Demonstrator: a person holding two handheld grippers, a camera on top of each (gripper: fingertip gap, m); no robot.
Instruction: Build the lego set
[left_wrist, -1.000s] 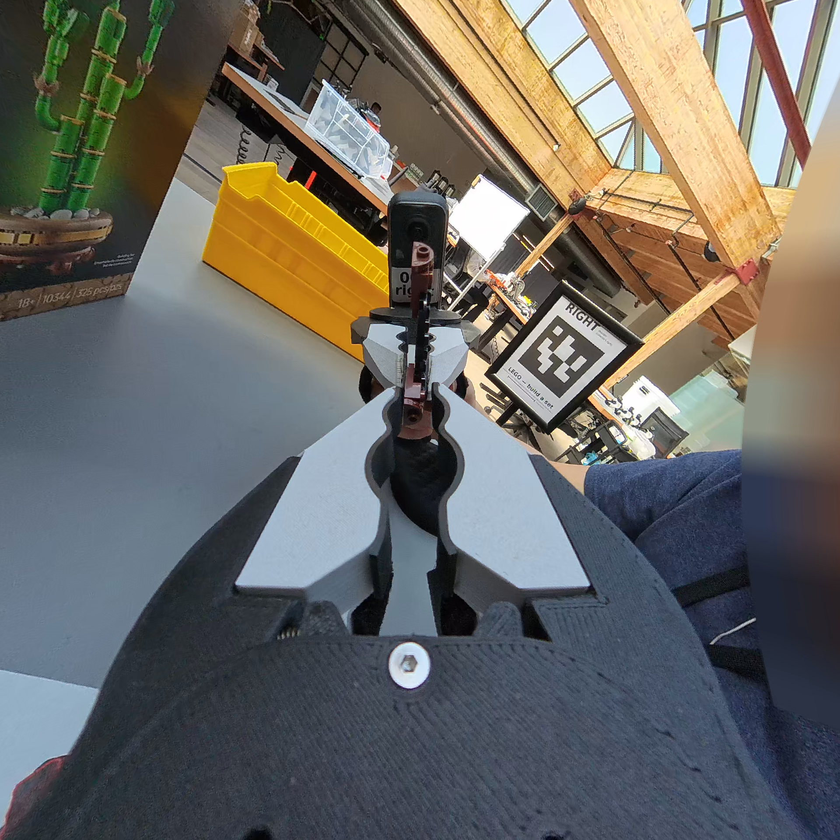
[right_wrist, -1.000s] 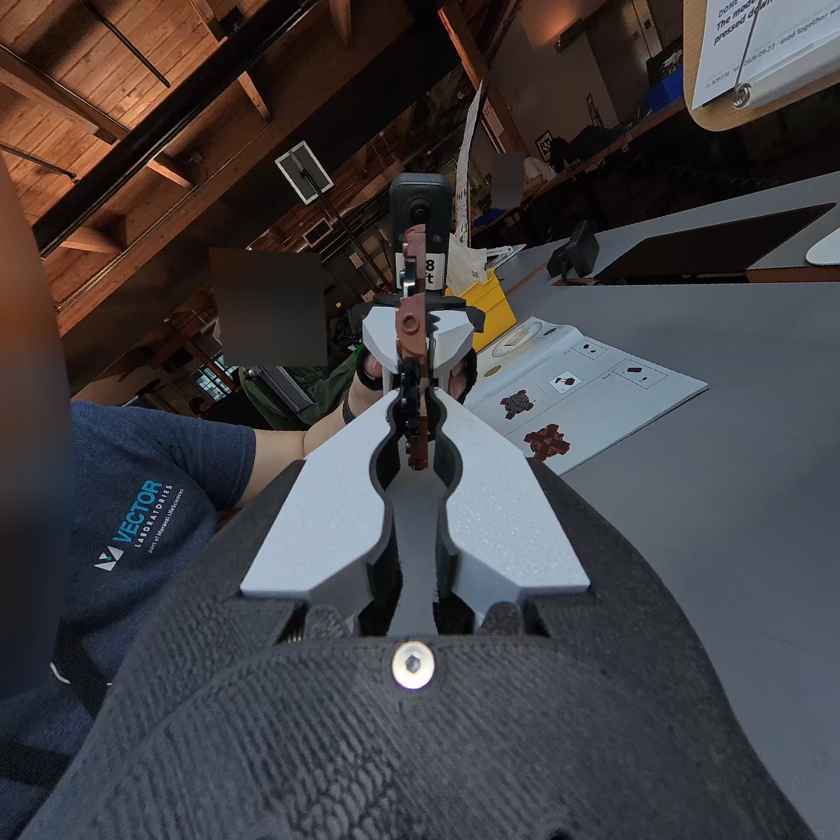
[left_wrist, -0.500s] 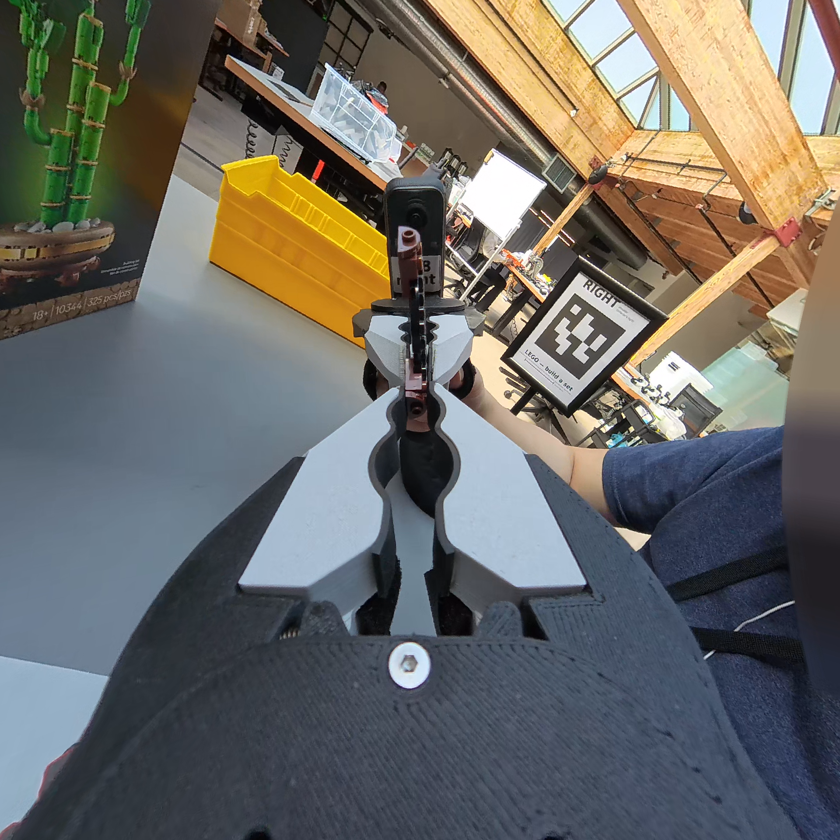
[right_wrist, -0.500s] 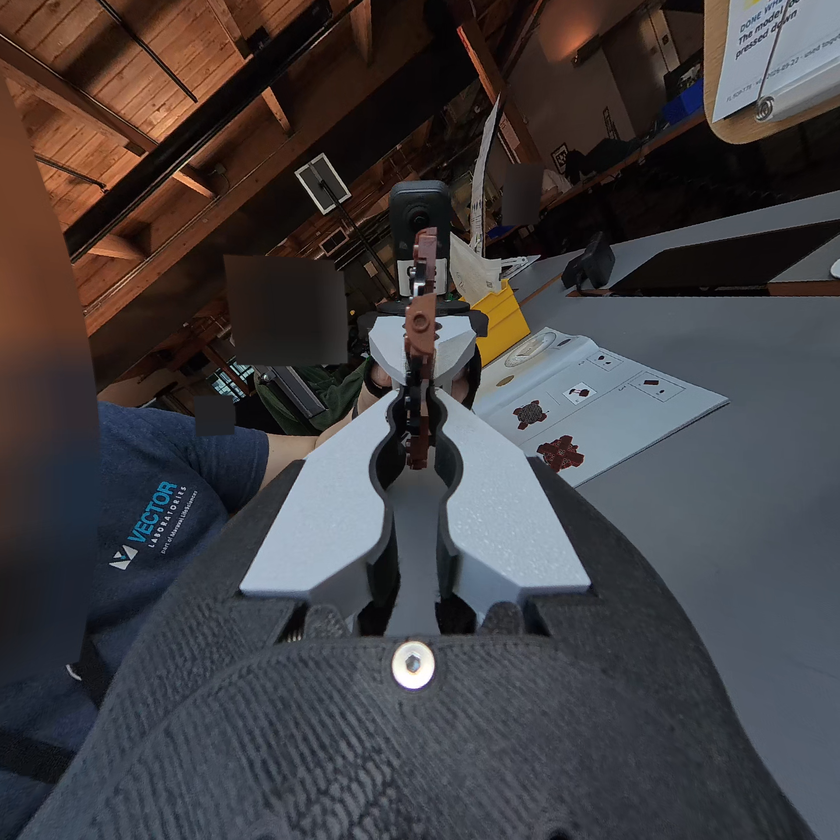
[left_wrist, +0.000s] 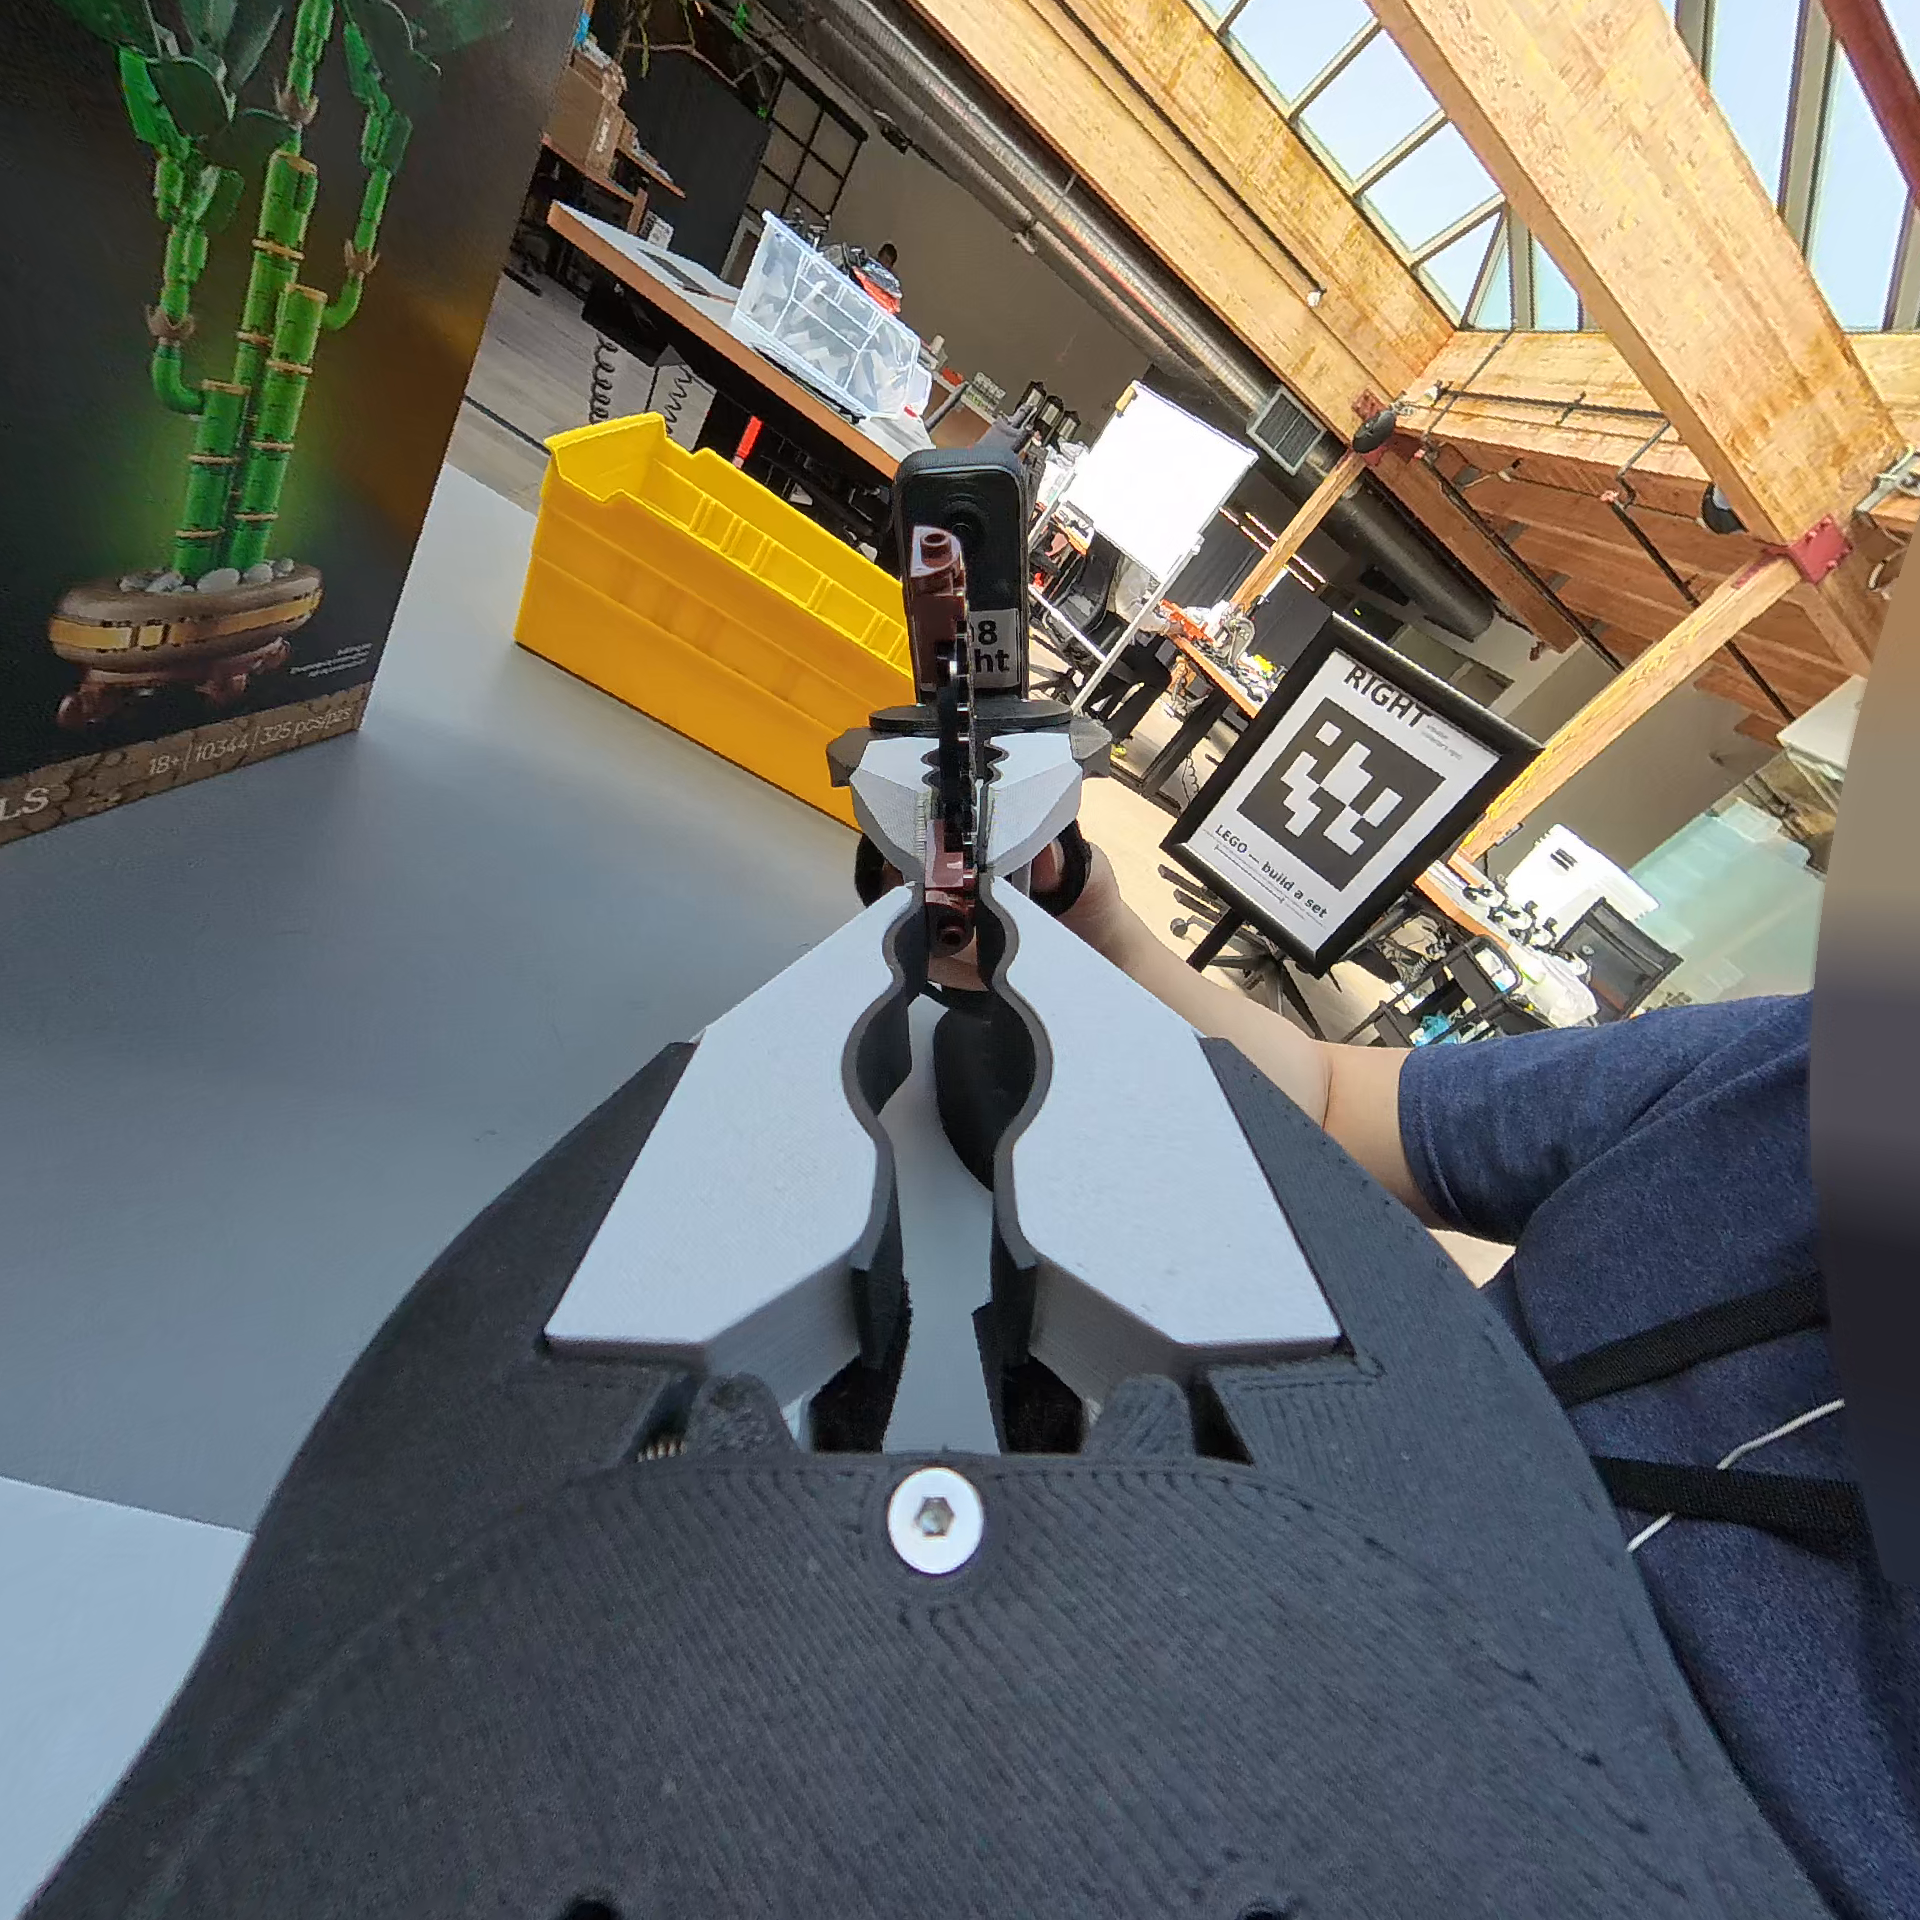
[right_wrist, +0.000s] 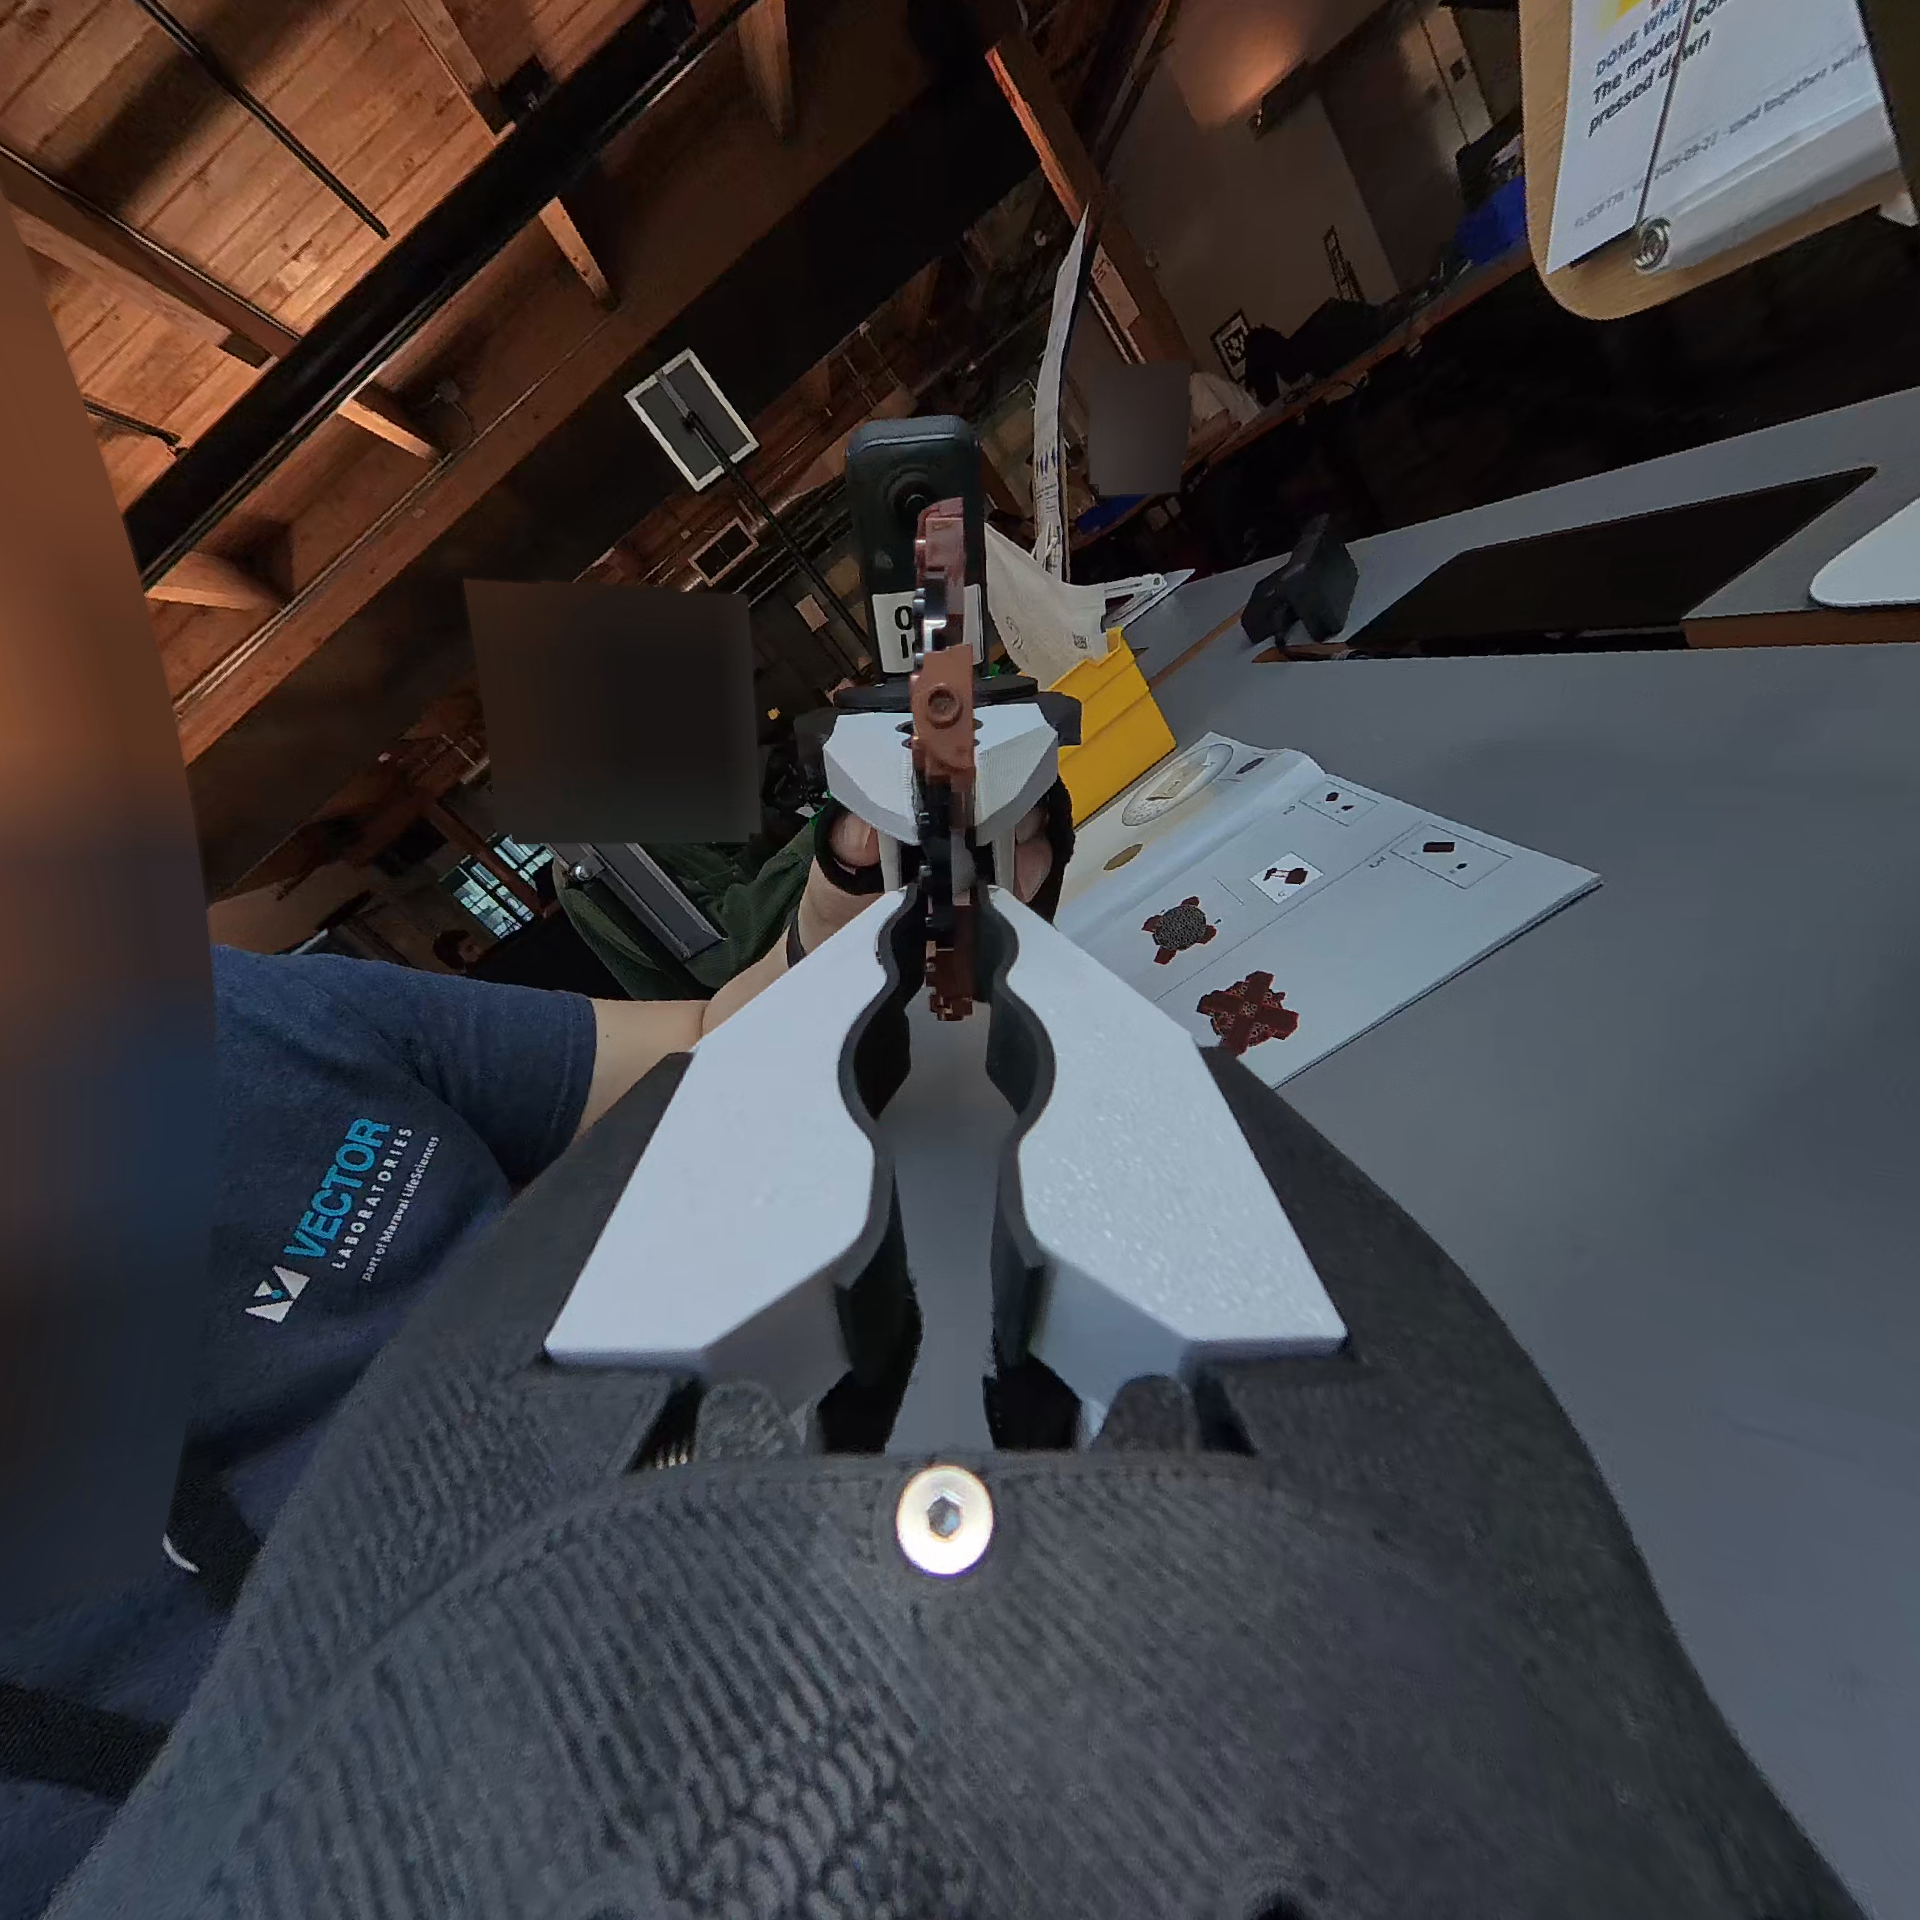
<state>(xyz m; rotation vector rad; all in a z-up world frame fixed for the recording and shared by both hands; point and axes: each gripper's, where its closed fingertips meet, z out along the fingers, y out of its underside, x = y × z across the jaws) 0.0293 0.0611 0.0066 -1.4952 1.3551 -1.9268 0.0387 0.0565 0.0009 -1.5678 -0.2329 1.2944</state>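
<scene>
The grey worktop (left_wrist: 312, 1039) fills the left of the left wrist view and the right of the right wrist view. At its far left stands the set's box (left_wrist: 208, 395), cut off by the frame's edge. Beside it sits a yellow bin (left_wrist: 707, 613); its inside is hidden behind its near wall, so the contents cannot be told. An open booklet (right_wrist: 1340, 883) lies flat on the worktop at the right, and a framed marker sign (left_wrist: 1340, 800) stands farther right in the left wrist view.

Both grippers are raised above the worktop, tip to tip. The left gripper (left_wrist: 951, 914) is clenched on the near end of the brown-and-black build (left_wrist: 940, 727); the right gripper (right_wrist: 945, 925) grasps the same build (right_wrist: 940, 748) from the other side. The build is seen edge-on, standing upright between them, so its shape is hard to make out. It partly covers the opposite gripper's camera in each view.
</scene>
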